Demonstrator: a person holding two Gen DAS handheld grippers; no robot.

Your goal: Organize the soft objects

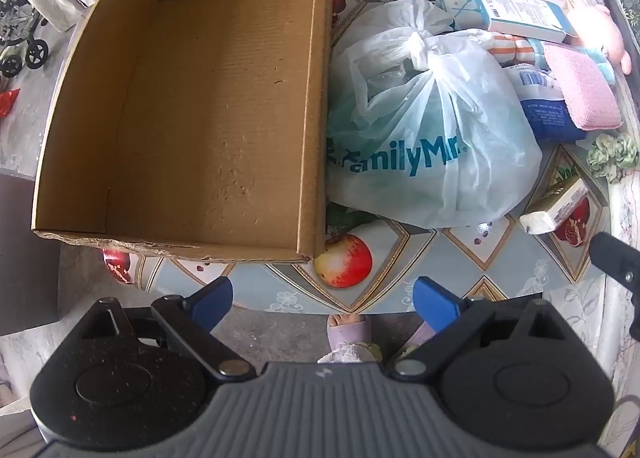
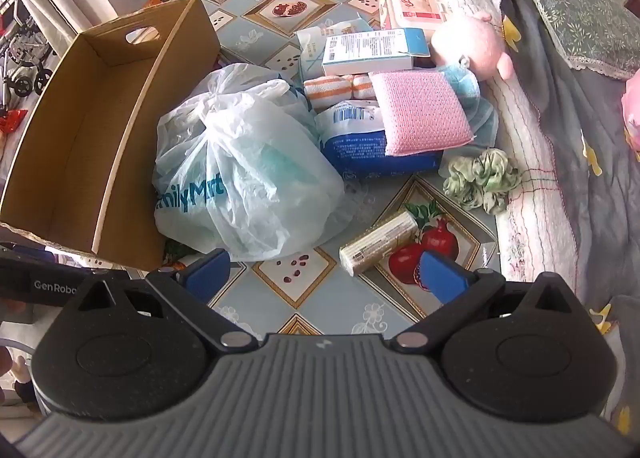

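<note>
— Both grippers, left gripper (image 1: pixel 322 304) and right gripper (image 2: pixel 324 272), hang wide apart and hold nothing above the fruit-patterned table (image 2: pixel 304 298).

— What lies around?

— An open cardboard box (image 1: pixel 192 106) stands at left, a knotted white plastic bag (image 2: pixel 240 170) touching its right wall. Far right, a pink sponge cloth (image 2: pixel 424 114) rests on a blue pack (image 2: pixel 360 150); a green scrunchie (image 2: pixel 482 180) lies near a small roll (image 2: pixel 380 244).

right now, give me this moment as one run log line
left tongs: open, empty | right tongs: open, empty | cardboard box: nothing inside | tied plastic bag: beside box | pink sponge: on blue pack
</note>
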